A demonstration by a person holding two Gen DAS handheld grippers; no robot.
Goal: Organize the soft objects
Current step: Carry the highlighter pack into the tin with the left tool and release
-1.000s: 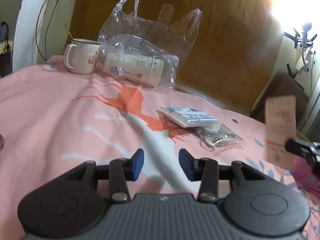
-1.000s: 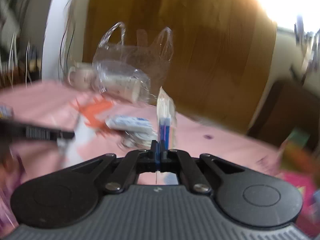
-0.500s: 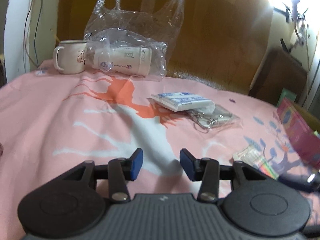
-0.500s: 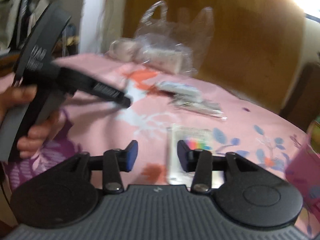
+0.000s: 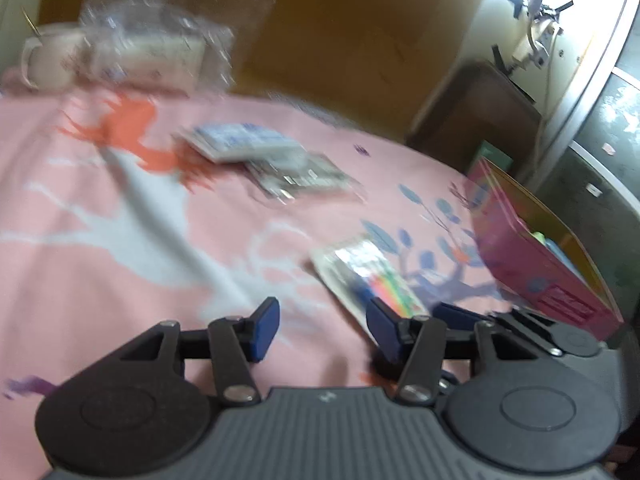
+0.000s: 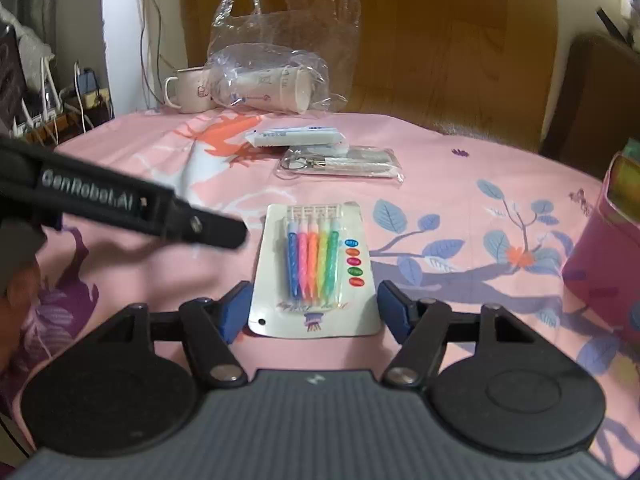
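Note:
A flat white packet of coloured candles (image 6: 316, 268) lies on the pink floral cloth (image 6: 440, 208), just ahead of my open, empty right gripper (image 6: 316, 310). The packet also shows blurred in the left wrist view (image 5: 366, 276). My left gripper (image 5: 322, 326) is open and empty, low over the cloth to the packet's left; its finger (image 6: 208, 226) shows in the right wrist view. Farther back lie a blue-and-white tissue pack (image 6: 298, 136) and a clear packet with a key ring (image 6: 340, 164).
A clear plastic bag holding a paper cup (image 6: 276, 80) and a white mug (image 6: 188, 90) stand at the back, against a wooden board. A pink box (image 6: 604, 252) stands at the right edge, also seen in the left wrist view (image 5: 536, 256).
My right gripper let go of the candle packet, which now lies flat on the cloth, and its jaws opened wider. My left gripper swung right toward the packet.

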